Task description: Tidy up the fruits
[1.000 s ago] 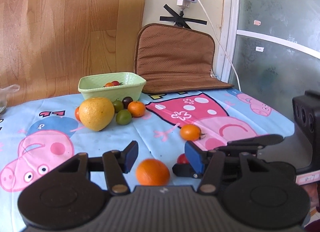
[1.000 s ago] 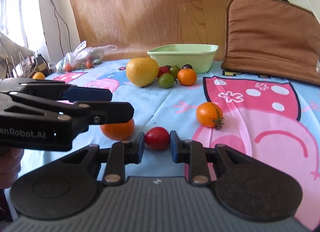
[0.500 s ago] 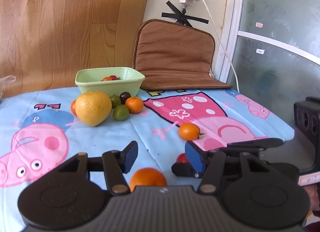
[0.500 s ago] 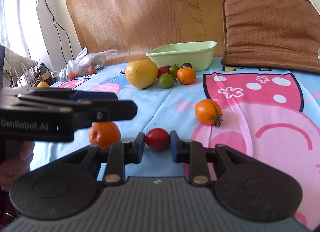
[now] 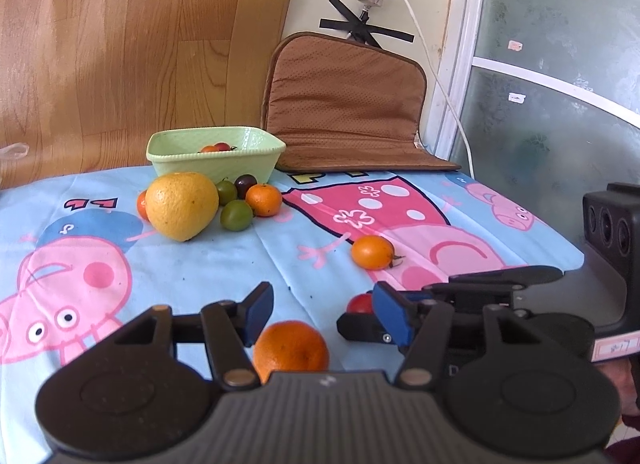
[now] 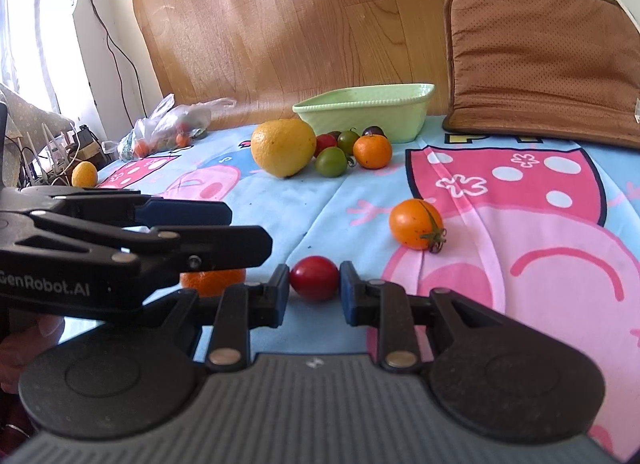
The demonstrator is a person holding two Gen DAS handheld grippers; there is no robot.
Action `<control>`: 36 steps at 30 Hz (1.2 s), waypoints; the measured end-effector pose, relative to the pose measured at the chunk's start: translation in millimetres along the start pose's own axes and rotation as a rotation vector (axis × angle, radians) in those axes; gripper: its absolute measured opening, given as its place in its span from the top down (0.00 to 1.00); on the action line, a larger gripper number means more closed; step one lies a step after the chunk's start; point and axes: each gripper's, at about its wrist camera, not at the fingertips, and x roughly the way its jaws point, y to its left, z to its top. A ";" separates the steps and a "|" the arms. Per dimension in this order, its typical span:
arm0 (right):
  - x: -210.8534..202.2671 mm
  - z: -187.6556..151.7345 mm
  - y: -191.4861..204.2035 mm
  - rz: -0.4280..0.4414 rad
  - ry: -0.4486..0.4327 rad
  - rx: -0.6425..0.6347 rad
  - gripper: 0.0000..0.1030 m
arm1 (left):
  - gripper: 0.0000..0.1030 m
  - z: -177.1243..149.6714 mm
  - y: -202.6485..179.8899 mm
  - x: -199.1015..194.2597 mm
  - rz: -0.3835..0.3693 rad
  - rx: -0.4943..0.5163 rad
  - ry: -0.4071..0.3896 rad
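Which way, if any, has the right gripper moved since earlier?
No. The right gripper stays around the red tomato; the green bowl and orange tomato sit where they did.

Red tomato (image 6: 314, 278), orange mandarin (image 5: 291, 350), pale green bowl (image 5: 218, 151), brown cushion (image 5: 344, 103), blue-and-pink cartoon-pig cloth (image 5: 200, 260).

My right tool (image 6: 314, 290) is matt black plastic with blue pads and small metal rivets, and the red tomato (image 6: 314, 277) between its pads is smooth and glossy. The mandarin (image 5: 291, 348) by my left tool (image 5: 320, 314) has dull, pitted peel. Printed cloth (image 5: 224, 264) covers the desk; the green bowl (image 6: 368, 113) looks like smooth plastic, the cushion (image 6: 540, 59) perforated brown fabric.
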 end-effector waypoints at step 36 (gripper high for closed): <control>-0.9 -0.7 0.5 -0.004 -0.002 -0.002 0.71 | 0.70 -0.2 14.4 -2.5 0.058 -0.070 -0.036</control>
